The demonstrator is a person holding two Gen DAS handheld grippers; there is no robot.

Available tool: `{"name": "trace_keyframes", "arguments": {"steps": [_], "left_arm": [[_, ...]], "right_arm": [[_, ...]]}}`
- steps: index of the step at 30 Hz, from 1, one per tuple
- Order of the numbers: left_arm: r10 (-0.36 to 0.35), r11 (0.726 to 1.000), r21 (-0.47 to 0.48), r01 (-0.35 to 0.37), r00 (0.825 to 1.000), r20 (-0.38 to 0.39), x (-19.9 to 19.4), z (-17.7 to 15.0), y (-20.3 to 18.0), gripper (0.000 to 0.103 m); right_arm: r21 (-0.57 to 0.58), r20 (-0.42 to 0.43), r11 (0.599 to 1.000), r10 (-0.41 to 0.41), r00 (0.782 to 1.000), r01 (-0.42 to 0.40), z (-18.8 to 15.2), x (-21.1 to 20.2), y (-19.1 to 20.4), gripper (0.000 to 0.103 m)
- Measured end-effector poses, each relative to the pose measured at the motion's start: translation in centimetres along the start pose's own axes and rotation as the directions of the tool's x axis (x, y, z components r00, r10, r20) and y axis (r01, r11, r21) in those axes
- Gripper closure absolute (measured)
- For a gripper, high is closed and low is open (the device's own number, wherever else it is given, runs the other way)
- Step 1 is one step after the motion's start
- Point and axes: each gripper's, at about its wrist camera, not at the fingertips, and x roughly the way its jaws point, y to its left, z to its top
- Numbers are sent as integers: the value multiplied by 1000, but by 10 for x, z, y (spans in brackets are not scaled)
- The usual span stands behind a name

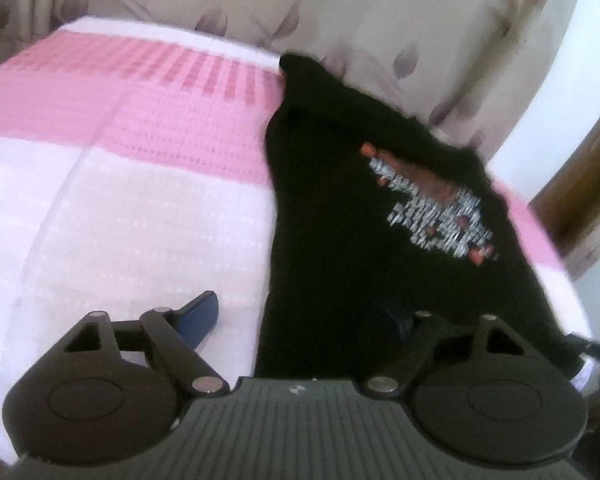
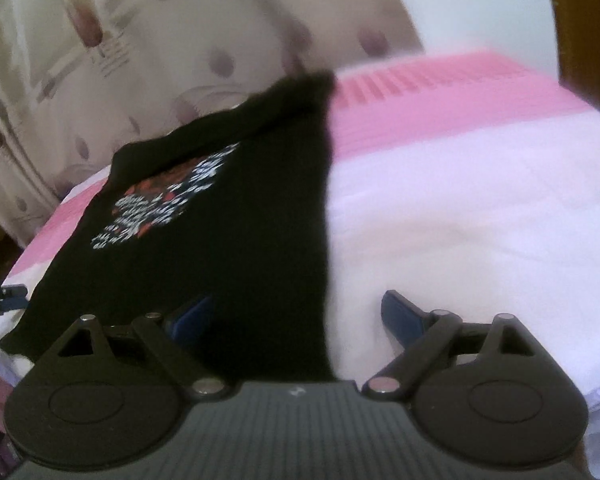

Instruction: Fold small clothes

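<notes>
Both wrist views look down, close, sharing the black shirt (image 1: 340,220) on bed (image 1: 120,200).

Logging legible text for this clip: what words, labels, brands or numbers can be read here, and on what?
Black shirt, chest print: white lettering with red marks, too blurred to read.
Small white mark on each gripper body: too small to read.
Nothing else carries text.

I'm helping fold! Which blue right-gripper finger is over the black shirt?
The finger at picture-left, over the black shirt; the other finger is over the pale bedspread.
</notes>
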Motion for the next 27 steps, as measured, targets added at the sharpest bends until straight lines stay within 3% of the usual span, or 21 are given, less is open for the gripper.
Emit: {"name": "trace_keyframes", "arguments": {"steps": [1,2,3,4,5,6,7,8,12,18,23,24,25,26,27], "left_arm": [[-8,1000,-3,8,1000,0,0,-1,0,23],[-4,1000,8,4,1000,-4,0,-2,-1,24],[10,999,32,-10,1000,-4,1,-4,-6,26],[31,998,56,-31,1000,-2,1,-5,-10,30],[48,996,80,-48,999,-2,1,-7,-15,44],[41,995,90,-39,999,-15,2,-8,-17,86],[6,998,62,-2,998,-60,6,-8,-15,95],[-55,999,-4,55,996,-64,7,-10,-10,96],[-120,989,-87,115,992,-44,7,-14,-3,97],[-120,985,-122,125,992,47,-9,-10,8,97],[-118,990,-75,117,993,-11,0,-9,4,96],[-119,991,-66,117,992,-31,2,-9,3,93],[-125,991,-59,121,990,-63,5,-9,2,80],[-140,989,-56,136,987,-79,6,-9,3,73],[-169,985,-58,164,982,-83,6,-9,3,55]], "right_arm": [[-8,-5,1000,1,1000,-1,0,1,3,18],[-31,-11,999,-11,1000,10,0,3,7,29],[-55,-19,998,-20,1000,19,0,4,11,50],[-61,-27,998,-20,999,18,0,4,13,63],[-45,-38,999,-7,999,6,1,6,12,73],[-33,-35,999,0,999,-1,0,6,12,75],[-22,-35,1000,8,999,-9,0,6,11,78],[0,-37,1000,22,999,-22,-1,7,11,86],[171,-12,979,113,994,-109,-3,6,-8,92],[347,80,913,196,977,-212,-8,-8,-30,93],[336,41,926,167,985,-171,-8,-6,-34,92],[328,29,930,168,985,-169,-8,-6,-33,92],[307,16,939,155,988,-153,-6,-6,-31,90],[287,8,948,139,990,-136,-5,-6,-29,81],[277,1,952,137,991,-132,-4,-5,-29,69]]}}
